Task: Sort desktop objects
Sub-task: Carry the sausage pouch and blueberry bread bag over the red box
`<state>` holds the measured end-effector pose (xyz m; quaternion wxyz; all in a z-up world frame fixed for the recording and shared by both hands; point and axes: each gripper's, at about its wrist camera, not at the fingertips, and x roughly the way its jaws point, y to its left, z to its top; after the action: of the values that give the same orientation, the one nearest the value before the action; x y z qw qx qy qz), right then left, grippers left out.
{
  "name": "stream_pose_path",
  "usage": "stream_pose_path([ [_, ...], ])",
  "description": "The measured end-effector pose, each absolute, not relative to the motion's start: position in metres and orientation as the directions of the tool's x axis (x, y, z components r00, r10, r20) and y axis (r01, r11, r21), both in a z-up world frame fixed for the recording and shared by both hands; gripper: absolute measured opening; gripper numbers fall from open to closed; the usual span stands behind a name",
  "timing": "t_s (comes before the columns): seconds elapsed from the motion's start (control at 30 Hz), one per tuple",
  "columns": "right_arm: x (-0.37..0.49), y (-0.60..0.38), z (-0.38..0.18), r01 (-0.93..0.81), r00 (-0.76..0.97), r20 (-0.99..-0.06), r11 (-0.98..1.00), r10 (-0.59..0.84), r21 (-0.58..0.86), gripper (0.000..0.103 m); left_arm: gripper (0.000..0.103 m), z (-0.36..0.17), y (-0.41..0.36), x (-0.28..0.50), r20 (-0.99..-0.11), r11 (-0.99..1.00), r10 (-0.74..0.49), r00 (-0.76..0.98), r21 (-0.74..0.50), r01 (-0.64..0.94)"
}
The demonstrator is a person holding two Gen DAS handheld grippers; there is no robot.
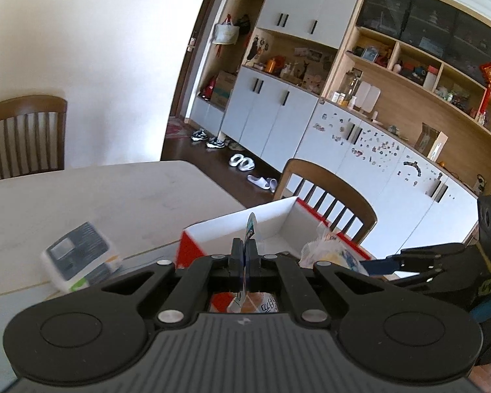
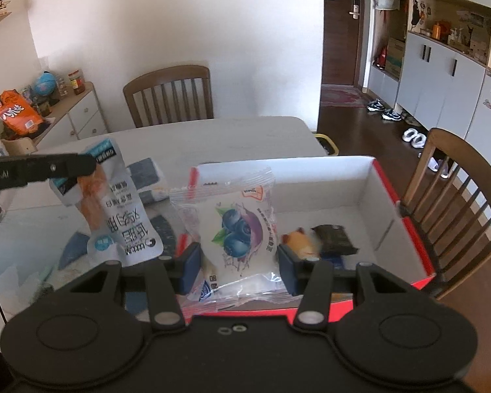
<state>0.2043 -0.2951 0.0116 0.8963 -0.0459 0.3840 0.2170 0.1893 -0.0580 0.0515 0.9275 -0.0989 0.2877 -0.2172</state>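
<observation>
Two wooden chairs stand at the pale worktop (image 2: pixel 232 137) — one (image 2: pixel 168 95) at its far side, the other (image 2: pixel 455 203) at its right end, beside the box. On the near right part of the worktop sits an open box (image 2: pixel 392 209) with red outer sides and a white inside; within it lie a dark wrapped snack (image 2: pixel 334 239) and a small orange-and-yellow packet (image 2: pixel 301 240), close together on the box floor. A white pack with dark printing (image 1: pixel 78 258) lies on the worktop left of the box, blurred in the left wrist view.

The right gripper (image 2: pixel 239 262) is clenched on a clear snack bag with blueberries printed on it (image 2: pixel 235 226); its blue pads press the bag from both sides, and the bag hangs over the near left part of the box. The left gripper (image 1: pixel 244 255) is clamped tight on the top edge of a white and orange pouch (image 2: pixel 114 216), which dangles above the worktop just left of the box — clear of the surface, beside the blueberry bag.
</observation>
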Motion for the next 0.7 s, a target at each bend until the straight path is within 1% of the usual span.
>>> stream_pose_path([
  [0.2,0.223,-0.317,0.004,-0.402,0.606,-0.735,0.914,0.305,0.048,0.049,0.0,0.052,-0.09,0.208,-0.489,0.88,-0.472,0.733,-0.31,0.36],
  [0.4,0.241,-0.336,-0.005,-0.378,0.602,-0.754,0.925,0.264,0.022,0.049,0.0,0.047,-0.114,0.23,-0.501,0.886,-0.46,0.733,-0.311,0.344],
  [0.7,0.271,-0.352,-0.017,-0.38,0.599,-0.766,0.925,0.233,-0.016,0.049,0.0,0.031,-0.141,0.252,-0.544,0.905,-0.426,0.723,-0.248,0.347],
])
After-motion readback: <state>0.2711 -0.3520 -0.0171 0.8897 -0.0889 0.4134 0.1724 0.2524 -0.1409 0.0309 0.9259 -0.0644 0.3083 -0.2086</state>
